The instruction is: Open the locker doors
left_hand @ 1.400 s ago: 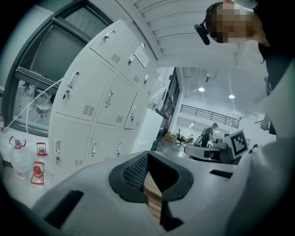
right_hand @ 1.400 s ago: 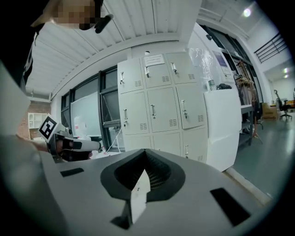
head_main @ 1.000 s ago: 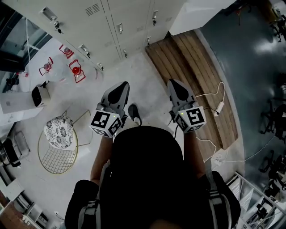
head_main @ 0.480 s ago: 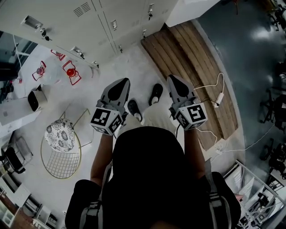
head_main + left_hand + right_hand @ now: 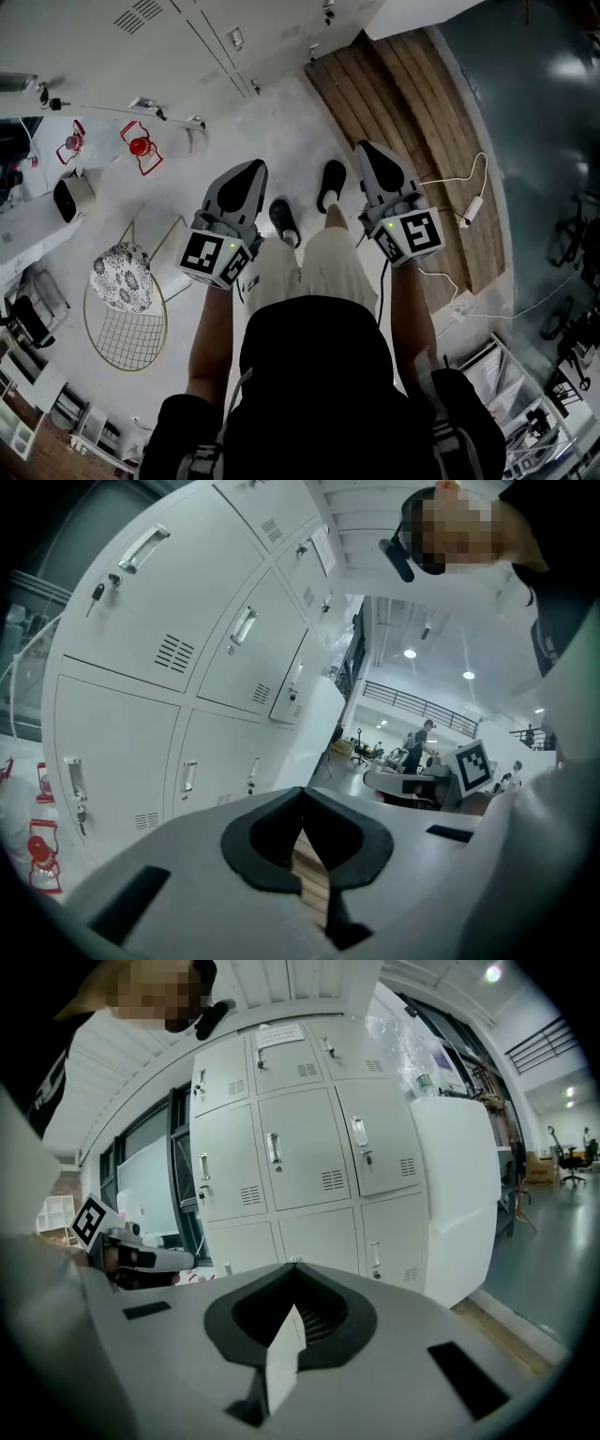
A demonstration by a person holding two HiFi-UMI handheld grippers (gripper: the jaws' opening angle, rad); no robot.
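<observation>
The bank of pale grey lockers [image 5: 187, 28] runs along the top of the head view, every door closed. In the left gripper view the lockers [image 5: 216, 649] fill the left side, and in the right gripper view the lockers [image 5: 300, 1157] stand straight ahead, a door handle [image 5: 274, 1147] at the middle. My left gripper [image 5: 251, 167] and right gripper [image 5: 367, 150] are held side by side in front of the person, pointing at the lockers and well short of them. The left gripper [image 5: 301, 791] has its jaws together on nothing. The right gripper [image 5: 295, 1265] is also shut and holds nothing.
A wooden platform [image 5: 403, 103] lies on the floor to the right of the lockers, with a cable and power strip [image 5: 469, 208] beside it. A gold wire chair [image 5: 122, 291], red objects [image 5: 139, 147] and a white appliance [image 5: 70, 195] are at the left. A white column [image 5: 455, 1194] adjoins the lockers.
The person has stepped toward the lockers; legs and shoes have come into view under the grippers. Both grippers have moved forward together and stayed shut.
</observation>
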